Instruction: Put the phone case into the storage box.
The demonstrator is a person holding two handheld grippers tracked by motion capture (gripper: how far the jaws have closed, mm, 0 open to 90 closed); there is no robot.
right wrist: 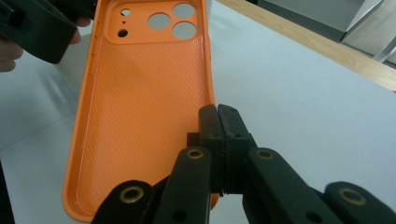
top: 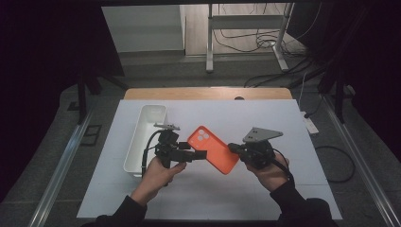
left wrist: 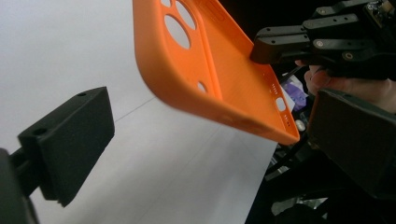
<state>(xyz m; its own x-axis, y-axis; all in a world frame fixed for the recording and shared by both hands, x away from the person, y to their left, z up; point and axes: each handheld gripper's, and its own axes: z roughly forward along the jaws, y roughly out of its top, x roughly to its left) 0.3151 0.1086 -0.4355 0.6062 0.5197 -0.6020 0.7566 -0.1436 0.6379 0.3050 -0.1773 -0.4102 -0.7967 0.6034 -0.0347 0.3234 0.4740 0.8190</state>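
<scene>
Above the middle of the white counter [top: 246, 189], an orange phone case [top: 213, 149] is held in the air between the two tools, its hollow inner side and camera cut-outs facing up. The right tool [right wrist: 218, 140] has its jaws pressed together on the thin side wall of the case near its lower end, as the right gripper view shows plainly. The left tool [top: 189, 155] is spread wide: in the left gripper view one jaw sits low at the left and the other at the far right, with the case's long edge lying between them and neither jaw touching it. A white rectangular bin [top: 144, 142] stands just left of the left tool, empty as far as can be seen. The main risk, as I judge it, is the slender hold: the right tool pinches only a soft rim near one end, so the case could pivot, sag or slip out if moved quickly. If the left tool closes on the curved wall at an angle, it may squeeze the flexible case out of shape or knock it free of the right tool's grip, dropping it to the counter.
</scene>
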